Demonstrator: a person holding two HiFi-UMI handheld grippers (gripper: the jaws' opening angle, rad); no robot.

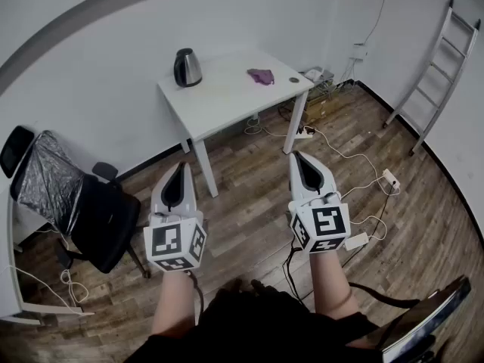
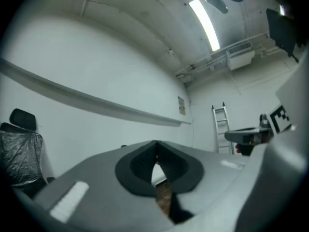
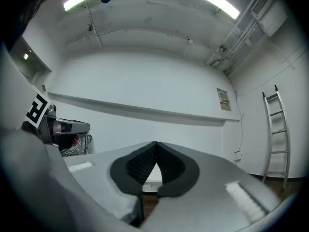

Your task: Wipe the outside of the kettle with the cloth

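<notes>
left gripper [image 1: 180, 165] pinching closed, empty | right gripper [image 1: 297, 156] ditto | kettle [image 1: 187, 68], cloth [image 1: 262, 76] sitting well ahead, jaws blocking both in gripper views

This looks like a plain office or work room. It has white walls, a wood floor [image 1: 249, 203], a white tabletop [image 1: 227, 93], a black desk chair [image 1: 106, 221], a ladder [image 1: 432, 78] and loose wires [image 1: 344, 157].

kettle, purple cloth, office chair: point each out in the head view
kettle [image 1: 187, 68], head view, on its steel body
purple cloth [image 1: 262, 76], head view, on the middle of the bunched fabric
office chair [image 1: 106, 219], head view, on its black seat
</notes>
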